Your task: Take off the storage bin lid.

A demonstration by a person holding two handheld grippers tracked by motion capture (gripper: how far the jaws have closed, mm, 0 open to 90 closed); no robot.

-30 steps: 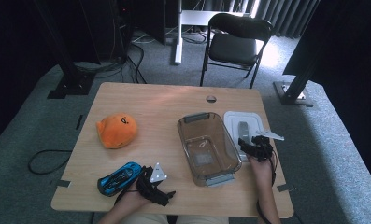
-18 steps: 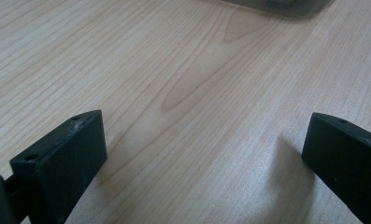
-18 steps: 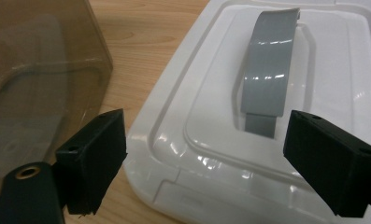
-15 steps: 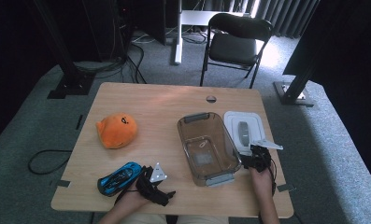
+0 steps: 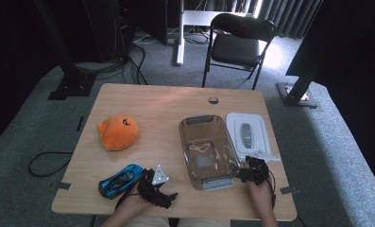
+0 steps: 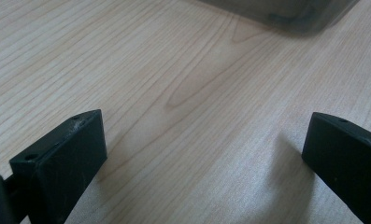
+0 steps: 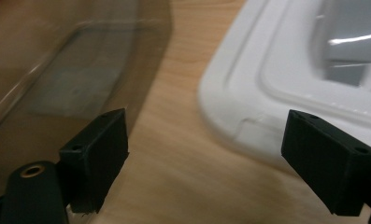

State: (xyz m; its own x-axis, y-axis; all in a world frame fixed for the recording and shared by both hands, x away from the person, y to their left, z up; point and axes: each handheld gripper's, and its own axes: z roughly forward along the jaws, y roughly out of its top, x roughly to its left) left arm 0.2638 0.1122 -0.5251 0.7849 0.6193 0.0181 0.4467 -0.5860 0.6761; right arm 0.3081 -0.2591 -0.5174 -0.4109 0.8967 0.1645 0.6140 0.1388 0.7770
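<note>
A clear plastic container (image 5: 232, 156) stands right of the table's middle with a small pale loop (image 5: 200, 147) inside. Its white lid (image 5: 234, 127) lies flat just to the right. My right gripper (image 5: 248, 171) is open at the container's near right corner. In the right gripper view, my right gripper (image 7: 211, 140) has the container (image 7: 71, 70) on its left and the lid (image 7: 267, 84) on its right. The jaws have just been opening, then eased in a little; between them is bare wood. My left gripper (image 5: 162, 195) rests open near the front edge; in the left gripper view, my left gripper (image 6: 202, 135) is over bare wood.
An orange plush (image 5: 117, 133) lies on the left of the wooden table (image 5: 166, 109). A blue toy car (image 5: 120, 179) sits close to the left of my left gripper. A black folding chair (image 5: 237, 42) stands beyond the far edge.
My right gripper has drawn back toward the front edge, from beside the lid's near end to the container's near corner. The left gripper has stayed put.
</note>
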